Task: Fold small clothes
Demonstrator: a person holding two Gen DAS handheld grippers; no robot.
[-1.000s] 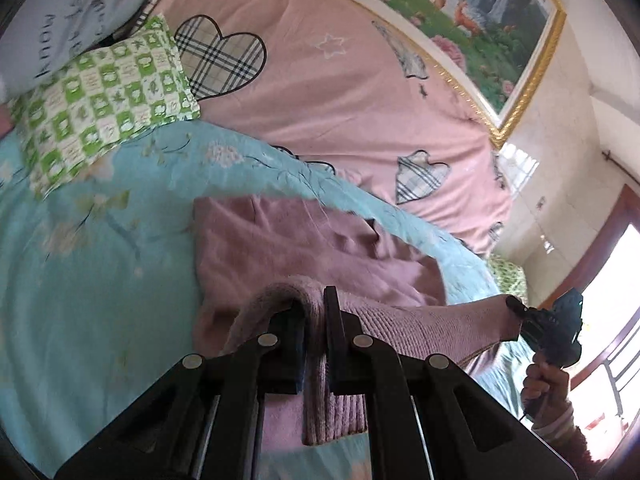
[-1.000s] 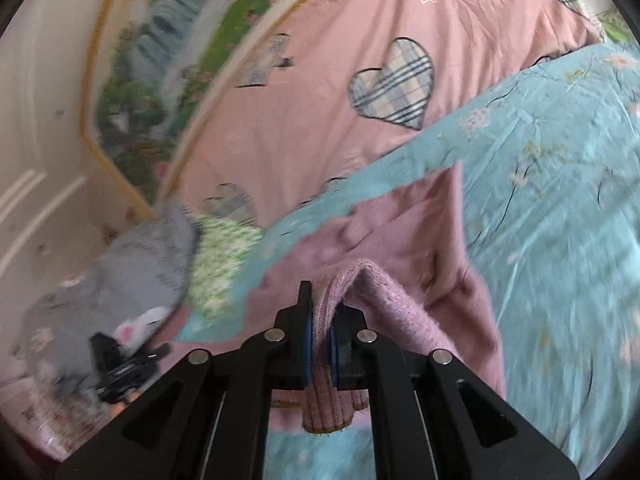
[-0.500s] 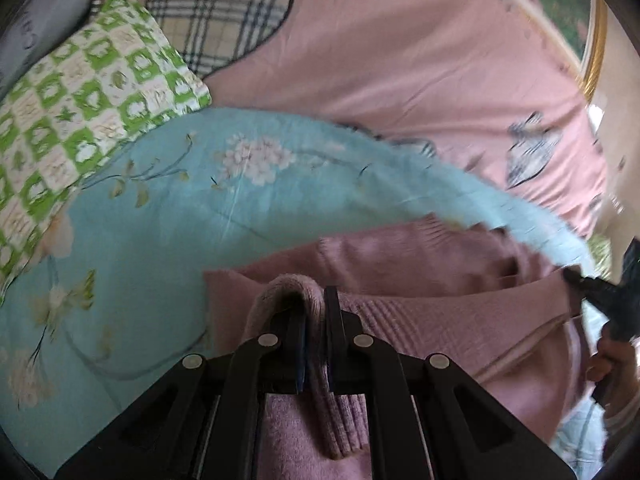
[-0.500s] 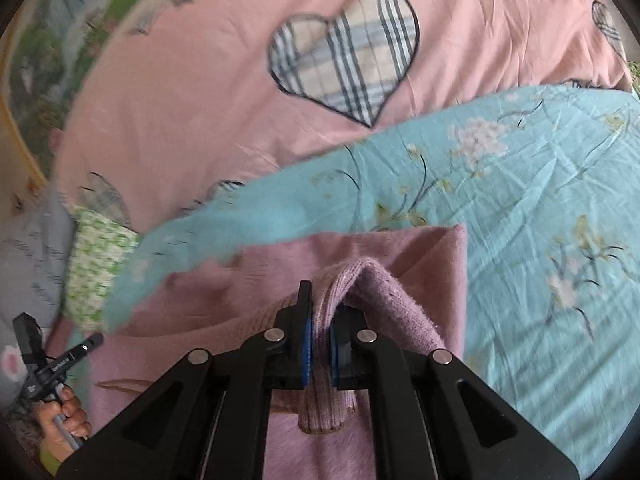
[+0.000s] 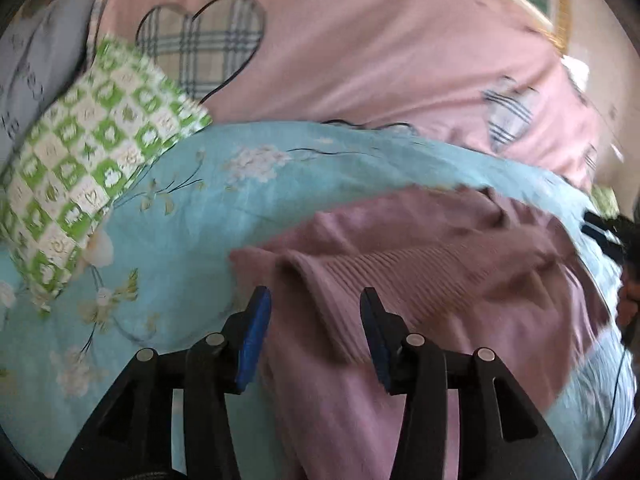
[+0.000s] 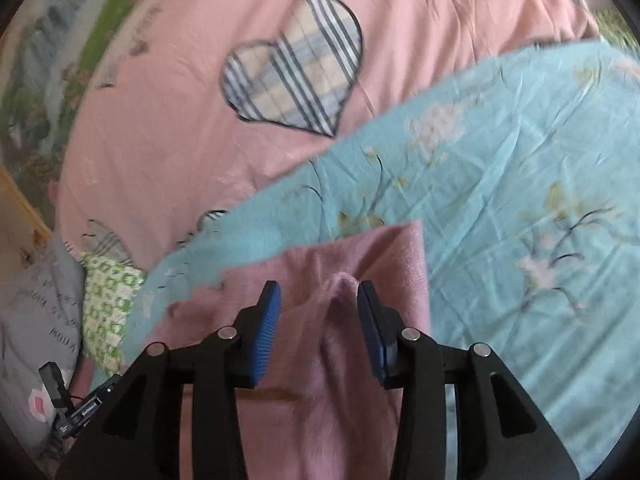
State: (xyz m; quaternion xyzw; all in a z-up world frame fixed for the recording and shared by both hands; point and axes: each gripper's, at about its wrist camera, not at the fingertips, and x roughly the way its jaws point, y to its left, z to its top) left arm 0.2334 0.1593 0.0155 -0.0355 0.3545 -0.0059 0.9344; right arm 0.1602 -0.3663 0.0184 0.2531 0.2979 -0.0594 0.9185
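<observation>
While both of my claws are opening, the mauve sweater (image 5: 420, 280) lies folded over on the light blue flowered sheet (image 5: 192, 208), its ribbed hem lying across the top layer. On my left gripper (image 5: 316, 320) the blue pads stand apart with a ridge of the knit between them, and I see no pad pressing on it. From the right gripper (image 6: 318, 312) I get the same picture: a pinched-up fold of the sweater (image 6: 340, 292) rises in the gap, close to the right-hand pad; the blur keeps me from telling whether it touches. Behind the sheet lies a pink quilt (image 6: 168, 128) with plaid hearts, and a green checked pillow (image 5: 92, 152) rests at the sheet's left edge. At the far right of the left view, a hand (image 5: 628, 300) grips the other tool.
</observation>
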